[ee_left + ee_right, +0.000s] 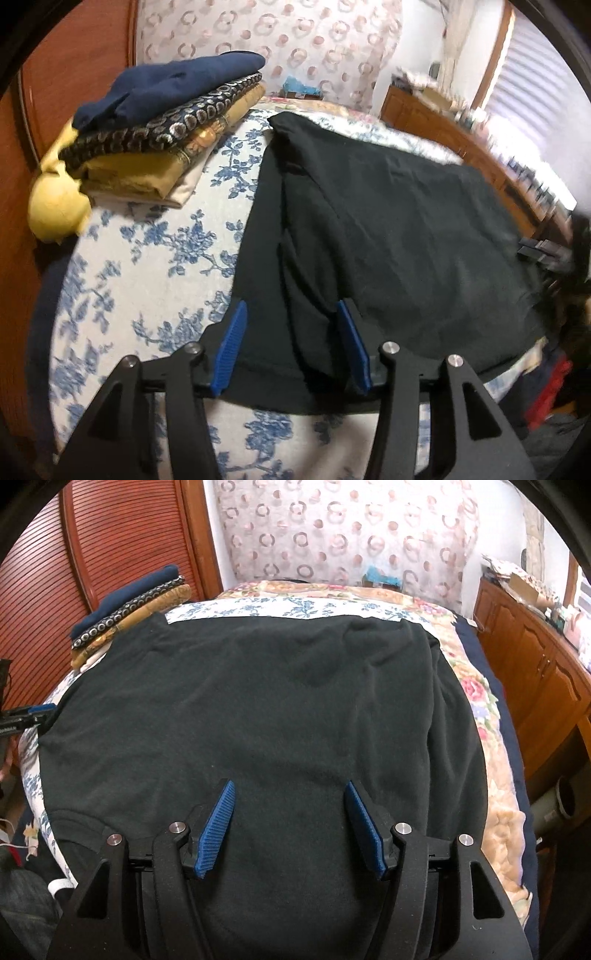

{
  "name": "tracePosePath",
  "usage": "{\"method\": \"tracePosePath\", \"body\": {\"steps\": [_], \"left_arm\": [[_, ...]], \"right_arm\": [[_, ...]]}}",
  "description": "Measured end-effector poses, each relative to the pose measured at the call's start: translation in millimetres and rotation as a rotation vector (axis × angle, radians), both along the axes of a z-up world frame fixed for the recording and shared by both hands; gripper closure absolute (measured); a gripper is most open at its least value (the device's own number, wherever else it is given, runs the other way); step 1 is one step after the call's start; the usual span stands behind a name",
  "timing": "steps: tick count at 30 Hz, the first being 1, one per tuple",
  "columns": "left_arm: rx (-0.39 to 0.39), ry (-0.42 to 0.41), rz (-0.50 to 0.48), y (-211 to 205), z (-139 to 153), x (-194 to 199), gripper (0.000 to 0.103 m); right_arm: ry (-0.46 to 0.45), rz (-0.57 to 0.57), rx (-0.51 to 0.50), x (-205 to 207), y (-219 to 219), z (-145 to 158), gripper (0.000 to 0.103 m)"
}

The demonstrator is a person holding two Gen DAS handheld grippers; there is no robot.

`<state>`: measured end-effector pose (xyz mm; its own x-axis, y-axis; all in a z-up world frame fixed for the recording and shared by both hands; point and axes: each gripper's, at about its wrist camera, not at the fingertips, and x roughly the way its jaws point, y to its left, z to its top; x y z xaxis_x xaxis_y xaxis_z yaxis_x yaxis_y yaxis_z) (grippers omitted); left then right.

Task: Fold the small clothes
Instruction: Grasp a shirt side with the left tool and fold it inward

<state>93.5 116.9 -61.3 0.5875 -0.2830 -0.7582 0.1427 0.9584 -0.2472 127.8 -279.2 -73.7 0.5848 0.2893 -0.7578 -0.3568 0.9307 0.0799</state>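
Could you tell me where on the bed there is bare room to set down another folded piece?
Bare blue-flowered sheet lies between the black garment and the folded stack. A flowered strip runs along the garment's other side. The middle is covered; the stack's corner is crowded.

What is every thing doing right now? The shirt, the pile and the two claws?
Black shirt: spread on the bed, left side folded over.
Clothes pile: folded, stacked beside the shirt.
Left claw: open over the shirt's folded edge.
Right claw: open above the shirt.
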Motion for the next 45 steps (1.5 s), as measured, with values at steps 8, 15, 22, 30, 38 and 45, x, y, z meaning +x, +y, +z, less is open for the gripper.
{"method": "tracePosePath", "body": {"steps": [8, 15, 22, 30, 38, 45], "left_arm": [[0.054, -0.001, -0.062, -19, -1, -4, 0.052], [0.222, -0.006, -0.020, -32, -1, 3, 0.049], [0.196, -0.006, 0.048, -15, -8, 10, 0.019], [0.194, -0.037, 0.011, -18, -10, 7, 0.031], [0.088, -0.060, -0.117, -46, 17, 1, 0.099], [0.016, -0.193, -0.344, -137, 93, 11, 0.099]], "right_arm": [[-0.007, -0.002, 0.009, -1, -3, -1, 0.039], [-0.021, -0.001, 0.020, -5, -6, -2, 0.039], [-0.037, -0.004, 0.034, -8, -7, -3, 0.039], [-0.040, -0.002, 0.049, -10, -10, -4, 0.039], [-0.044, -0.002, 0.073, -11, -13, -3, 0.039], [-0.125, -0.054, 0.128, -32, -41, 22, 0.039]]}}
